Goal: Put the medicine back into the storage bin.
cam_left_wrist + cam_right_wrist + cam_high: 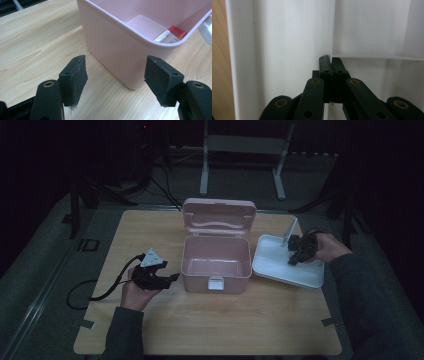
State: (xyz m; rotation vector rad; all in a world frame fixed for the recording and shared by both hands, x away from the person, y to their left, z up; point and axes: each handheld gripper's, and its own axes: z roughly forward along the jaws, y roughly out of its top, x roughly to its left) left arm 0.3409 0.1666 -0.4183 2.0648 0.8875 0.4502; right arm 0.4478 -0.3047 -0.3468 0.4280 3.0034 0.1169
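Observation:
A pink box [200,281] stands open mid-table with its lid [219,215] tipped back. My left gripper [172,277] is held low just left of the box, jaws wide open and nothing between them. In the left gripper view my left gripper [116,75] faces the box's corner [112,47], and a red and white packet [171,35] lies inside. A white tray [287,277] sits right of the box. My right gripper [292,261] reaches down into the tray. In the right gripper view my right gripper [331,58] is shut, its tips at a ridge of the tray's wall [287,37].
The wooden table [225,320] has open room in front of the box and tray. A white upright piece [291,231] rises at the tray's far edge. A cable [85,295] trails off the table's left side. A metal stand [245,150] is on the floor behind.

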